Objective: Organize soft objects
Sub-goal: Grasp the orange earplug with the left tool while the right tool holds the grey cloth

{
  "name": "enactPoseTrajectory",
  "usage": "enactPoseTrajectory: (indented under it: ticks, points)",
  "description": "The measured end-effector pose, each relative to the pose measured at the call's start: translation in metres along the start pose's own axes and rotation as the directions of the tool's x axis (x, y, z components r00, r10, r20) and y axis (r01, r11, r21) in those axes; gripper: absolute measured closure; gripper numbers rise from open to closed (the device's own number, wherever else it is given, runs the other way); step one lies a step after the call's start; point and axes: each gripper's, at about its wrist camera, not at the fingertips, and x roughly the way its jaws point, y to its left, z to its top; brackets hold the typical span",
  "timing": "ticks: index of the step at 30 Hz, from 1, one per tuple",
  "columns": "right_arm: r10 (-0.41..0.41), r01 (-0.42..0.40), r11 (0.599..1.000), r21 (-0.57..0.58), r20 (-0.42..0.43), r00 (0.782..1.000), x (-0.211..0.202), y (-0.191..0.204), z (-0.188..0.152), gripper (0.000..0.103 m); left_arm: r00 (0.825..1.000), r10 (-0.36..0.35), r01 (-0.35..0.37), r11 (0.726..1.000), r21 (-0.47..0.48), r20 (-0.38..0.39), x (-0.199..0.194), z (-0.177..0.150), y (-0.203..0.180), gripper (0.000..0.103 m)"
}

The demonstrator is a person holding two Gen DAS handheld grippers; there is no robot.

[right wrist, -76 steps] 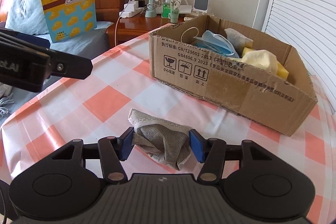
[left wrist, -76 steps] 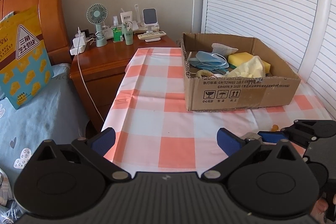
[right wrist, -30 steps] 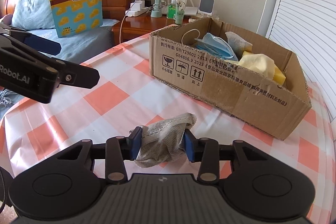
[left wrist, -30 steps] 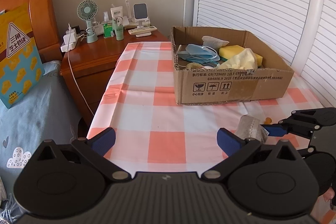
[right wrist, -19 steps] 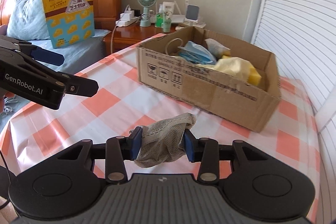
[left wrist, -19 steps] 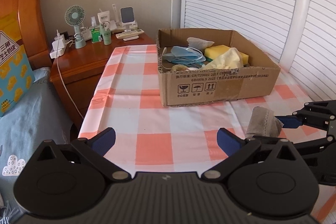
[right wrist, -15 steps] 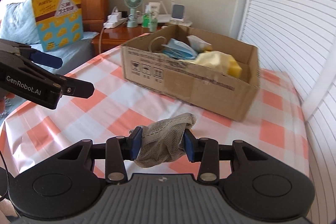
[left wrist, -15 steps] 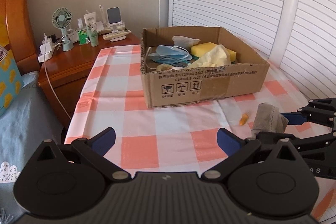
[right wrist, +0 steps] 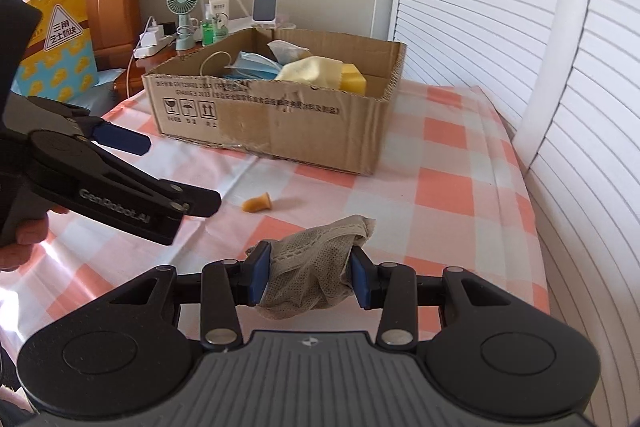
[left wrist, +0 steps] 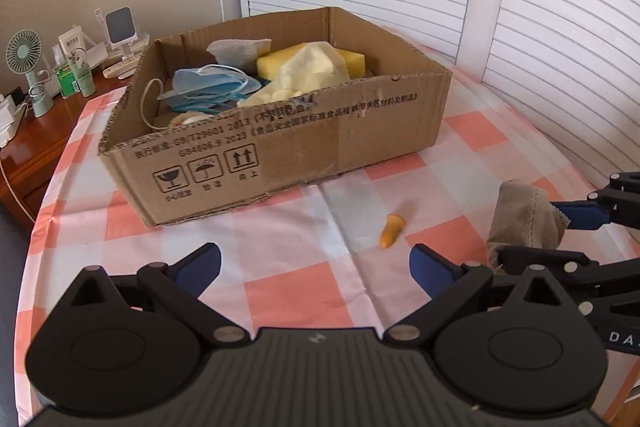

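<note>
My right gripper (right wrist: pixel 308 273) is shut on a crumpled grey mesh cloth (right wrist: pixel 316 267) and holds it above the checked tablecloth; the cloth also shows in the left wrist view (left wrist: pixel 524 219). My left gripper (left wrist: pixel 316 263) is open and empty, low over the table in front of the cardboard box (left wrist: pixel 280 151). The box (right wrist: pixel 280 123) holds blue face masks (left wrist: pixel 208 87), a yellow sponge (left wrist: pixel 288 63), a pale yellow cloth (left wrist: pixel 308 71) and a grey cloth (left wrist: pixel 236 51). A small orange earplug (left wrist: pixel 392 231) lies on the table between the grippers and the box.
A wooden nightstand (left wrist: pixel 24 147) at the left carries a small fan (right wrist: pixel 183 7), bottles and chargers. A white louvred wall (right wrist: pixel 520 27) runs along the right and back. A bed with a yellow snack bag (right wrist: pixel 60 43) lies to the left.
My right gripper closed on the grey cloth and lifted it off the table. Both grippers swung right and nearer the box. The orange earplug came into view.
</note>
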Motion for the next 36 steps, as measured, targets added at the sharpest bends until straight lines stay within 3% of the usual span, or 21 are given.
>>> enactPoseTrajectory:
  ticks: [6, 23, 28, 36]
  points:
    - [-0.004, 0.005, 1.0, 0.024, -0.004, 1.0, 0.0, -0.01, -0.004, 0.057, 0.999, 0.011, -0.009, 0.998, 0.056, -0.034, 0.024, 0.001, -0.016, 0.004]
    - [0.016, -0.016, 1.0, 0.018, 0.003, 1.0, 0.002, -0.009, -0.007, 0.056, 0.993, 0.107, -0.107, 0.994, 0.018, -0.038, 0.042, 0.009, -0.003, 0.005]
    - [0.017, -0.017, 1.0, 0.02, 0.002, 1.0, 0.004, -0.013, -0.011, 0.056, 0.994, 0.108, -0.107, 0.993, 0.039, -0.017, 0.035, 0.008, -0.012, 0.034]
    - [0.035, -0.035, 0.999, 0.037, 0.004, 0.999, 0.005, -0.017, -0.015, 0.056, 0.999, -0.002, -0.002, 0.996, 0.094, 0.038, 0.033, 0.007, -0.03, 0.066]
